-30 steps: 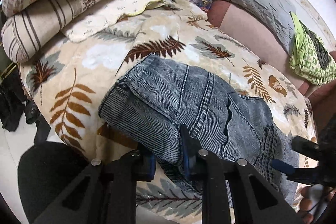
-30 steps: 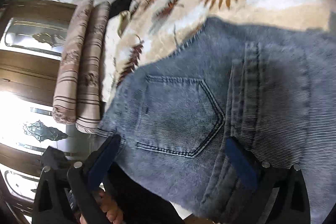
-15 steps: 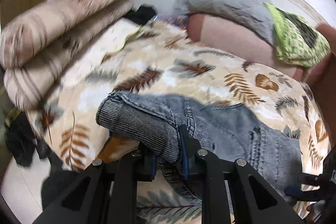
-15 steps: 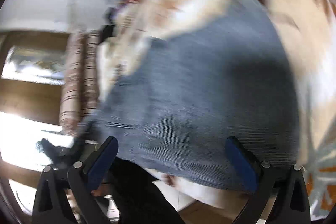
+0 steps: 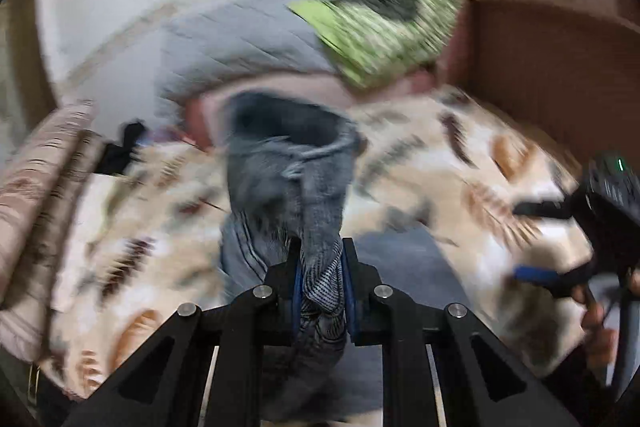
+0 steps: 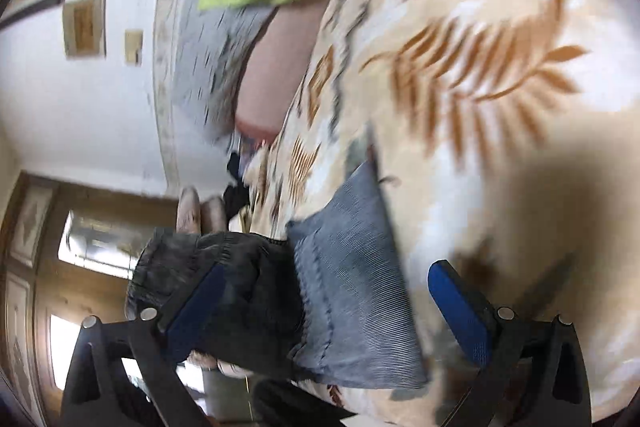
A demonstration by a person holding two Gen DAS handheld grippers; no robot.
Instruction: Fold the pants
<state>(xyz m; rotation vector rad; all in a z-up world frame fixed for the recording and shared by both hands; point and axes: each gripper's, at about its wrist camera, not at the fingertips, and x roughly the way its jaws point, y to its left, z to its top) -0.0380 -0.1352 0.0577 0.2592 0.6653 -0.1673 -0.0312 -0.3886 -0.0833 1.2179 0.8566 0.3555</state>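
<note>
The grey-blue denim pants [image 5: 288,179] are lifted off the leaf-print blanket [image 5: 440,163] in the left wrist view, blurred by motion. My left gripper [image 5: 320,279] is shut on a bunched fold of them, and the fabric stands up ahead of the fingers. My right gripper [image 6: 332,311] is open and empty; a flat part of the pants [image 6: 352,291] lies between its blue pads [image 6: 460,311]. The right gripper also shows at the right edge of the left wrist view [image 5: 560,247], open.
A green patterned cloth [image 5: 380,31] and a grey quilted cushion [image 5: 240,47] lie at the back against a pink bolster. Striped folded bedding [image 5: 44,195] sits at the left. A dark sleeve [image 6: 216,275] crosses the right wrist view.
My left gripper has lifted the pinched denim up and away from the blanket, so the pants now hang bunched. The right gripper has swung off most of the denim, still open.
</note>
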